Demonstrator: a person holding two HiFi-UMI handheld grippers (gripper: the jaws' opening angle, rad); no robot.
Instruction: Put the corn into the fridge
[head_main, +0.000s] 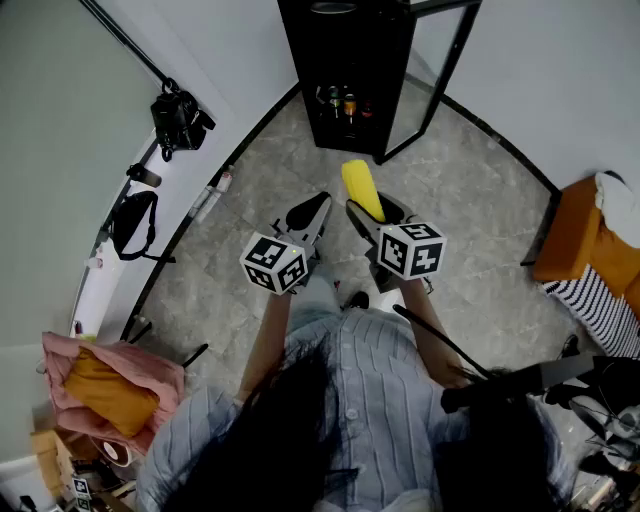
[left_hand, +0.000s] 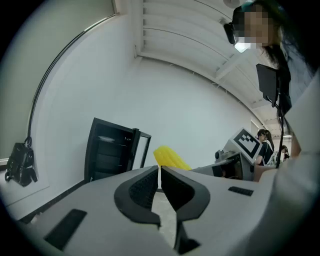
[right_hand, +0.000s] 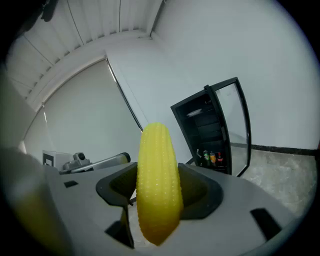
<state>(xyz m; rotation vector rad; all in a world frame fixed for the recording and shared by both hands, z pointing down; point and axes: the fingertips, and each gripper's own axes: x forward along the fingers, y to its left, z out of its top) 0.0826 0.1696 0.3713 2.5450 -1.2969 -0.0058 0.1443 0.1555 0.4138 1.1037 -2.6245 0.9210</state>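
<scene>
A yellow corn cob stands upright between the jaws of my right gripper, which is shut on it. From the head view the corn sticks out ahead of the right gripper, pointing toward the black fridge. The fridge's glass door hangs open and a few bottles stand on its bottom shelf. My left gripper is shut with nothing between its jaws; it is held beside the right one. The corn and the fridge show past it.
A camera bag and a black strap bag lie along the white wall at left. An orange chair with striped cloth stands at right. A pink and orange bundle sits at lower left. Grey marble floor lies before the fridge.
</scene>
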